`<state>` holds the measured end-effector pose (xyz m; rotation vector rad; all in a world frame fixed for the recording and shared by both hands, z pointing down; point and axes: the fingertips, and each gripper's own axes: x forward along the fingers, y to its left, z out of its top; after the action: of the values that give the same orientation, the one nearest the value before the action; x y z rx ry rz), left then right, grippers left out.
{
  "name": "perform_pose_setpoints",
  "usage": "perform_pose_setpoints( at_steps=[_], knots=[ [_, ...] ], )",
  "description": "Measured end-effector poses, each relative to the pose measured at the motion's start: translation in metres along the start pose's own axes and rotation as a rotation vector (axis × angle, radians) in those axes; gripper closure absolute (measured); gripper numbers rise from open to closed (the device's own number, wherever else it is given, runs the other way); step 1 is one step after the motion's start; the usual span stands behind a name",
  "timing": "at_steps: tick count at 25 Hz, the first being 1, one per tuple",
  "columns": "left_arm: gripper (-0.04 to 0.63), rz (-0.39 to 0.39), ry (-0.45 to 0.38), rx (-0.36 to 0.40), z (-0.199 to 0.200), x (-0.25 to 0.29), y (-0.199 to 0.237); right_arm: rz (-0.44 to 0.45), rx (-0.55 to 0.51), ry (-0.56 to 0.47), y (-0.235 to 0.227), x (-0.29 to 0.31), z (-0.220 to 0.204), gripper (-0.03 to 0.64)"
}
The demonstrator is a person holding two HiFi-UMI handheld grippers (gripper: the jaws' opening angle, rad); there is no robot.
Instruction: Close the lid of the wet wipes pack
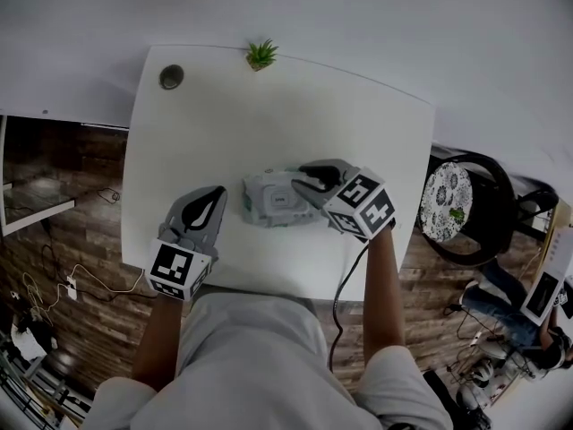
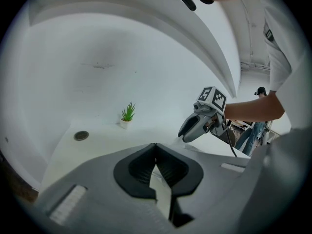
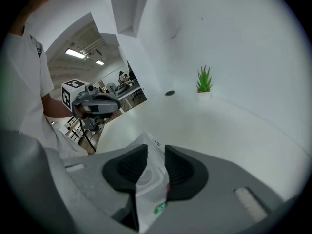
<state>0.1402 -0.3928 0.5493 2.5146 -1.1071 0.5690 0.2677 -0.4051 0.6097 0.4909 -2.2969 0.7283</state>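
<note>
The wet wipes pack [image 1: 271, 204] is a grey-white soft pack lying in the middle of the white table [image 1: 269, 115]. Its pale lid faces up and looks flat against the pack. My right gripper [image 1: 301, 184] hovers over the pack's right end, open, its pads touching nothing. In the right gripper view the pack [image 3: 148, 179] shows through the gap of that gripper [image 3: 156, 150], below the jaws. My left gripper [image 1: 218, 195] rests just left of the pack with its fingertips touching, shut on nothing [image 2: 155, 147].
A small potted plant [image 1: 260, 55] stands at the table's far edge, with a round cable hole [image 1: 171, 77] in the far left corner. A black chair with a patterned cushion [image 1: 452, 200] stands right of the table. Wood floor and cables lie to the left.
</note>
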Motion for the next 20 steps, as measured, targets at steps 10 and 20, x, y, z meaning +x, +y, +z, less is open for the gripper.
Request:
perform_pose_setpoints(
  at_steps=[10,20],
  knots=[
    [0.595,-0.02,-0.02,0.013,-0.006,-0.028,-0.011,0.014,-0.042,0.025,0.054,-0.005,-0.012,0.499],
    [0.595,-0.042,-0.03,0.043,-0.012,-0.049,-0.023,-0.062,0.017,0.041,0.073,0.018,-0.039,0.499]
  ],
)
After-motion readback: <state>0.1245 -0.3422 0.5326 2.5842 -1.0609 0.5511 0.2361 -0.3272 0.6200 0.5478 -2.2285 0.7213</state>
